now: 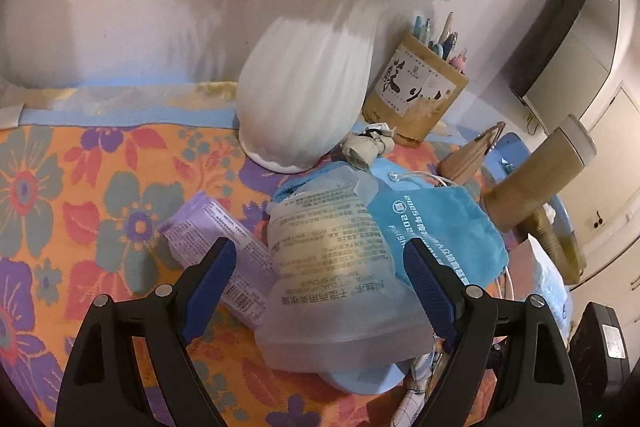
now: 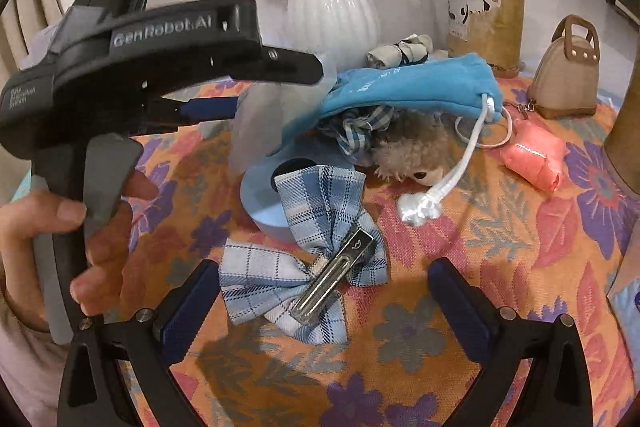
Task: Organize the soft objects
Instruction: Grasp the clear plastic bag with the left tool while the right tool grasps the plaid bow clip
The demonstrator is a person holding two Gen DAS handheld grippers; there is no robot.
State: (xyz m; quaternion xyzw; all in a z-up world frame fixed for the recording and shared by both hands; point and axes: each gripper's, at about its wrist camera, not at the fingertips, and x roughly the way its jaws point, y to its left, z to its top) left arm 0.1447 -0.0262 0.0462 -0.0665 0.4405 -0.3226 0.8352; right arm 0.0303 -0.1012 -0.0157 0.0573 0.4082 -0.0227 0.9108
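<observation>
A: Fingers wide on both! Left gripper (image 1: 320, 287) straddles the frosted sponge pouch (image 1: 332, 267), pads not pressing; right gripper (image 2: 320, 303) gapes around the plaid bow (image 2: 296, 279), nothing held.

B: Risk: that metal clip (image 2: 332, 275) could slip under 1 pad, or the slick pouch could squirt out.

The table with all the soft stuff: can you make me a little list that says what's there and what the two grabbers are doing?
surface: floral tablecloth
left gripper: open, astride translucent sponge pouch
right gripper: open, over plaid bow clip
blue drawstring bag: lying over plush toy
pink pouch: right of plush toy
purple packet: left of sponge pouch
back: white vase, pen holder
</observation>
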